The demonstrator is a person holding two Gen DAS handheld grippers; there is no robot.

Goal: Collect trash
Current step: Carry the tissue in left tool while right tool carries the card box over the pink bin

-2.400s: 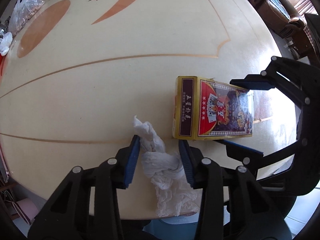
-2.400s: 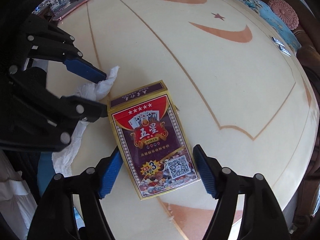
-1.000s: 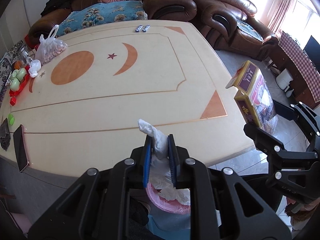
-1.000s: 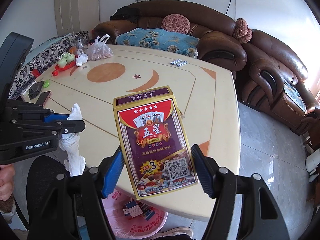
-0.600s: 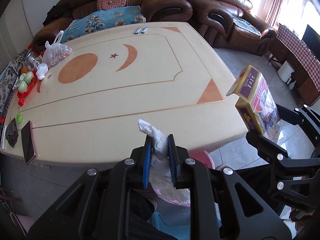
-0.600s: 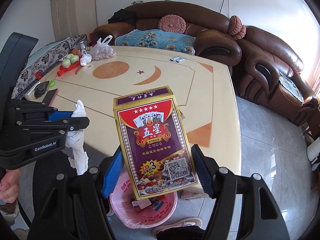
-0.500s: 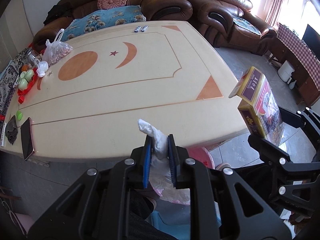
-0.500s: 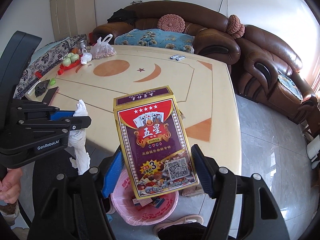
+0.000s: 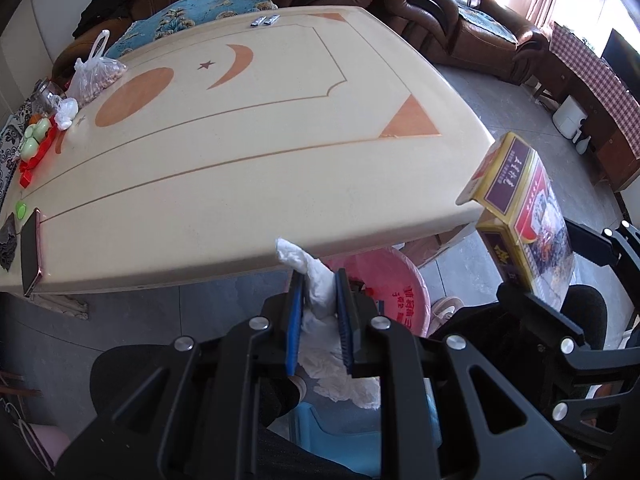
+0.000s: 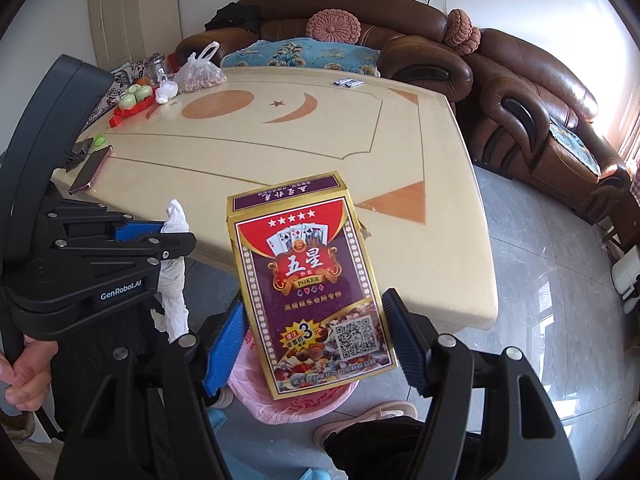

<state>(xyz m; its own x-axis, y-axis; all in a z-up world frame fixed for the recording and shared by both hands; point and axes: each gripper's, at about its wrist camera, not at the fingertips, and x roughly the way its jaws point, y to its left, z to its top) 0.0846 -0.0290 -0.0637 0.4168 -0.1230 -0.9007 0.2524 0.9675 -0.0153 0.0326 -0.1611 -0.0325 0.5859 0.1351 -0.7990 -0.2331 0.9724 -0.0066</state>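
My left gripper (image 9: pixel 319 280) is shut on a crumpled white tissue (image 9: pixel 316 276), held off the table's near edge above a pink-lined trash bin (image 9: pixel 384 284). The tissue also shows in the right wrist view (image 10: pixel 175 276), hanging from the left gripper (image 10: pixel 160 236). My right gripper (image 10: pixel 316 320) is shut on a red and purple playing-card box (image 10: pixel 312 280), held in the air above the same bin (image 10: pixel 296 400). The box also shows at the right of the left wrist view (image 9: pixel 520 208).
The cream table (image 9: pixel 240 140) carries a phone (image 9: pixel 30 248), a bag of nuts (image 9: pixel 94 76), a red tray with green items (image 9: pixel 34 148) and two small wrappers (image 9: pixel 265 20). Brown sofas (image 10: pixel 520 92) stand behind. A blue stool (image 9: pixel 340 440) sits below me.
Both grippers have drawn back from the table with their loads. The pink bin now lies more fully under the tissue and the box.
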